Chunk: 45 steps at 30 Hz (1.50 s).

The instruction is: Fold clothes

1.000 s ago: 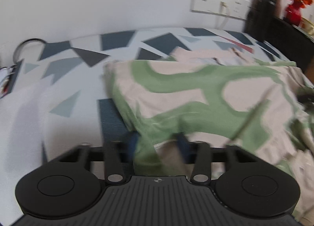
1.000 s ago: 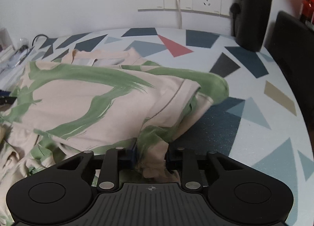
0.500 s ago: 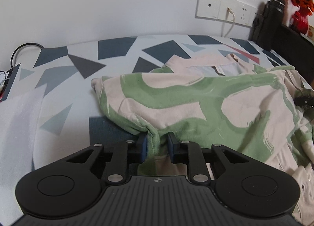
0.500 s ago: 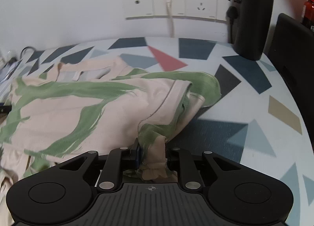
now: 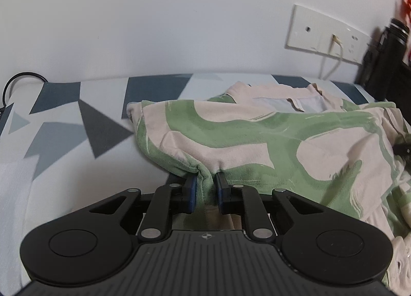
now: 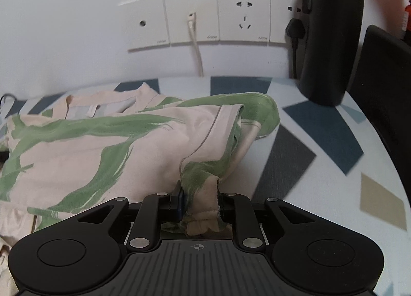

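Left wrist view: the left claw [image 5: 205, 190] is pinched on an edge of the pink-and-green patterned cotton shirt [image 5: 257, 136] on the triangle-patterned table [image 5: 77, 126]; right wrist view: the right claw [image 6: 200, 202] clamps the shirt's bunched opposite corner, mid-fold, so next both should carry it toward the shirt's collar

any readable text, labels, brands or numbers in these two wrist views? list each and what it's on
Nothing can be read for certain.
Small grey brand marks sit at the lower corners of the wall socket plates in the right wrist view: too small and blurred to read.
White tag inside the shirt collar: no print can be made out.
Black bottle: no text visible.
Left wrist view: none.
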Tool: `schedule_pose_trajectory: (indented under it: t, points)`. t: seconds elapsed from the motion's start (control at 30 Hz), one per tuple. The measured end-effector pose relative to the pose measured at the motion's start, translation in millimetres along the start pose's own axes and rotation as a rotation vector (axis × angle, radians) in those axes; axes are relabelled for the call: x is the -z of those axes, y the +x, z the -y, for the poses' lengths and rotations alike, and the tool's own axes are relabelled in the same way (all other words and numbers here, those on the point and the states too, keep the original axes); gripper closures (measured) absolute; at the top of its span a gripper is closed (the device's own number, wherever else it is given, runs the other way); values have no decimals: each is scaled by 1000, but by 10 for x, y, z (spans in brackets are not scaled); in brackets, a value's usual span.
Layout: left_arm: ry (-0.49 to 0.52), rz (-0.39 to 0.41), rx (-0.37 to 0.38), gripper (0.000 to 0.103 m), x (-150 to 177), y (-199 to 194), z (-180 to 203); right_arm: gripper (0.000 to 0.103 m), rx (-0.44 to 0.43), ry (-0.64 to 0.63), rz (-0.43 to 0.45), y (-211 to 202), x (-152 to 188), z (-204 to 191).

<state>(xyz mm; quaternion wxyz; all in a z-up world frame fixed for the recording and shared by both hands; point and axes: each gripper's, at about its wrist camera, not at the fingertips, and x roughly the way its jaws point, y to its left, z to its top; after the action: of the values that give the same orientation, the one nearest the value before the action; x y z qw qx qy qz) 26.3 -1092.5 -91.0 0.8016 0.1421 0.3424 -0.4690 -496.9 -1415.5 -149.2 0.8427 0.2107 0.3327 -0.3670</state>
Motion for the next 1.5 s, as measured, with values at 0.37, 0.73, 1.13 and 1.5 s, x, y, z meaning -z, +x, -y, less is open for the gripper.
schedule_pose_trajectory:
  t: [0.37,0.73,1.13,1.5]
  points:
    - [-39,34,22,16,-24,-218,-94,48,88,-101,154,-277,155,-149]
    - [100,58,60,6,918,-1608,-21,26,-50,12,140,-1556,1046,-38]
    - [267,83,164,1,1875,-1851,651,19,-95,-241,203,-1910,1986,-730]
    - [266,92,165,11,1836,-1596,807,92,-167,-222,219,-1636,1999,-876]
